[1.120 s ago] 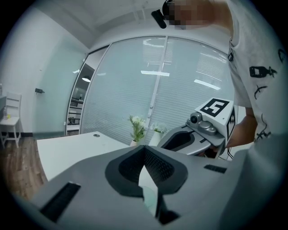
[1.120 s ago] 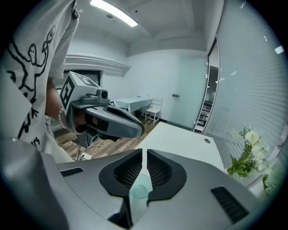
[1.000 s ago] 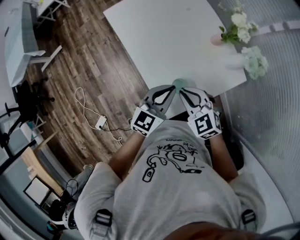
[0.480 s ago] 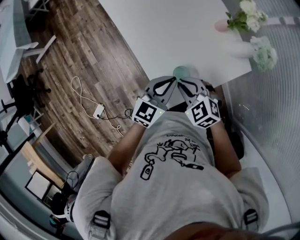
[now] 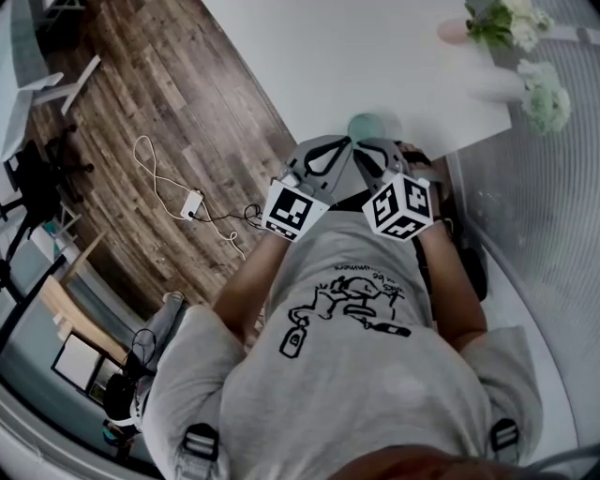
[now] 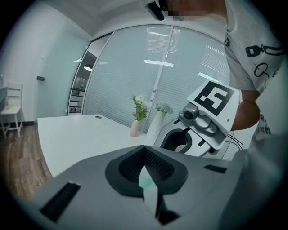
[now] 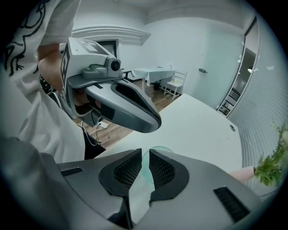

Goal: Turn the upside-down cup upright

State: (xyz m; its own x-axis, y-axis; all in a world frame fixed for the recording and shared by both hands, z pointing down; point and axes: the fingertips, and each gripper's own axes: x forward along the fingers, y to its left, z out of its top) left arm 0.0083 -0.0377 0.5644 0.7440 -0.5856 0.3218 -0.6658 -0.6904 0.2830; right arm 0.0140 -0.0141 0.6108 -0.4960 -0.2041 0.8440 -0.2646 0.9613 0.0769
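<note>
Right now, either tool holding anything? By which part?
Nothing. Left tool and right tool are both shut and empty; the green cup sits on the table beyond them.

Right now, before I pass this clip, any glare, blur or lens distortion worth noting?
Head view: strong fisheye bends the table edge; the flowers at the top right look washed out and soft. Left gripper view: dark round border, ceiling lights glare on the glass wall. Right gripper view: same border, the cup shows fairly clearly.
</note>
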